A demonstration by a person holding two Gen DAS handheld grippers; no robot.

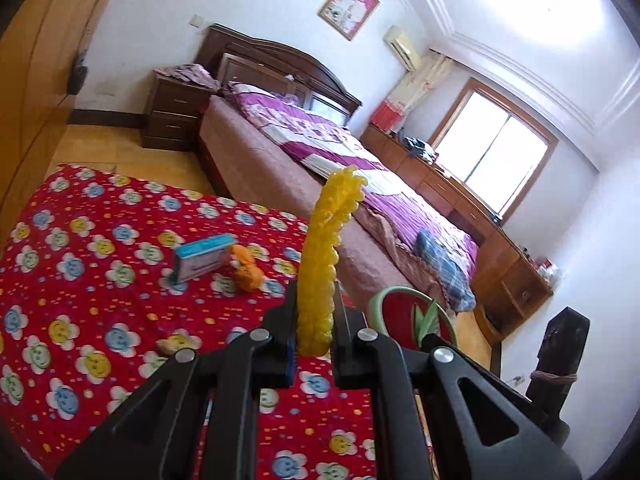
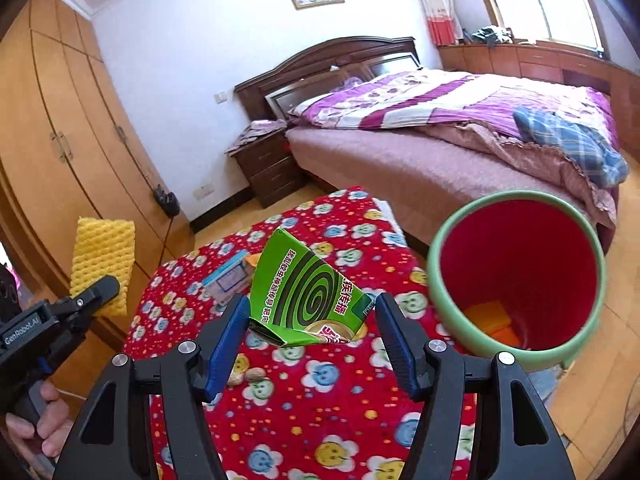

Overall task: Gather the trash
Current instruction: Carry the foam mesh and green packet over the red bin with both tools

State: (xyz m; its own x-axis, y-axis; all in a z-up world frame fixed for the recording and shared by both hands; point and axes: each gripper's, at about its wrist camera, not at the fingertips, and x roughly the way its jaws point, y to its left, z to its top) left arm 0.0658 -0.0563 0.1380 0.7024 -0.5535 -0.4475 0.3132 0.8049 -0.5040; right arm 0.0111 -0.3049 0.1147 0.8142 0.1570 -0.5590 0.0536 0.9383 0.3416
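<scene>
Left hand-held gripper (image 1: 314,320) clamping yellow foam net (image 1: 324,248), right hand-held gripper (image 2: 310,320) gripping green box (image 2: 304,296)

Crumpled green carton (image 2: 306,300) and yellow foam net (image 1: 322,264), both held aloft.

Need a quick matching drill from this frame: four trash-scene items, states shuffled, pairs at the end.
1. yellow foam net
2. green carton
3. waste bin
4. blue box

a. lying on the flowered cloth
b. clamped in the left tongs
c. between the right tongs' pads
d. holds yellow and orange scraps

Pairs: 1-b, 2-c, 3-d, 4-a
</scene>
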